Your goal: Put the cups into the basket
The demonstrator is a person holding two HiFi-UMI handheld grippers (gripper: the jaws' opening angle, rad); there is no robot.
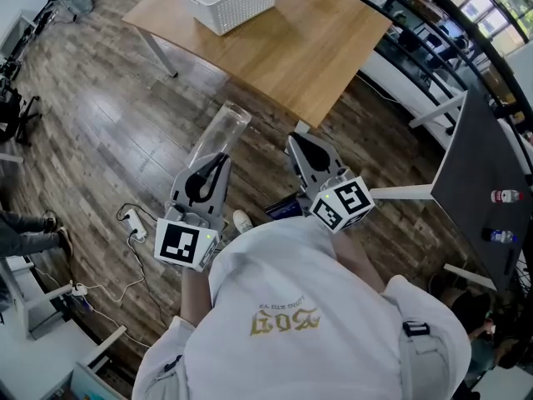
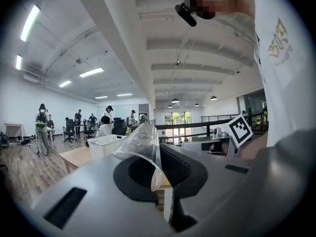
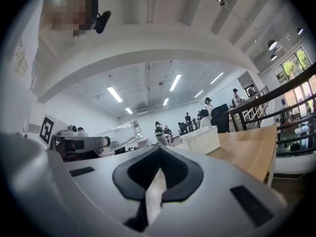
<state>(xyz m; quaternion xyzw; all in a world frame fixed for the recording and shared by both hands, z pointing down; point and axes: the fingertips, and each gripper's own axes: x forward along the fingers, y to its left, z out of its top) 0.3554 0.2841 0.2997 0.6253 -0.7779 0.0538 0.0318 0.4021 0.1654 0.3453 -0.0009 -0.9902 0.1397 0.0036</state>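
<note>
A wooden desk (image 1: 325,52) on a plank floor (image 1: 100,115) bears a white basket (image 1: 229,2), cropped above. The left gripper (image 1: 218,163) has its fingers pinched on a clear cup (image 1: 221,132), apparently at the rim. The right gripper (image 1: 298,142) has its fingers nearly together, empty.

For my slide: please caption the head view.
Left gripper holds a clear plastic cup; right gripper empty; white basket on the wooden table.

No word or number legible with certainty. Gold print (image 1: 284,322) on the back of the white shirt (image 1: 350,307), upside down in the head view: one row of large characters beside a line of small ones, too blurred to read. Same print at an angle in the left gripper view, equally unreadable. Black-and-white square code patterns, without letters, on the cubes of the left gripper (image 1: 218,163) and the right gripper (image 1: 297,142). Labels on two bottles (image 1: 505,196) at the right edge, too small to read.
</note>
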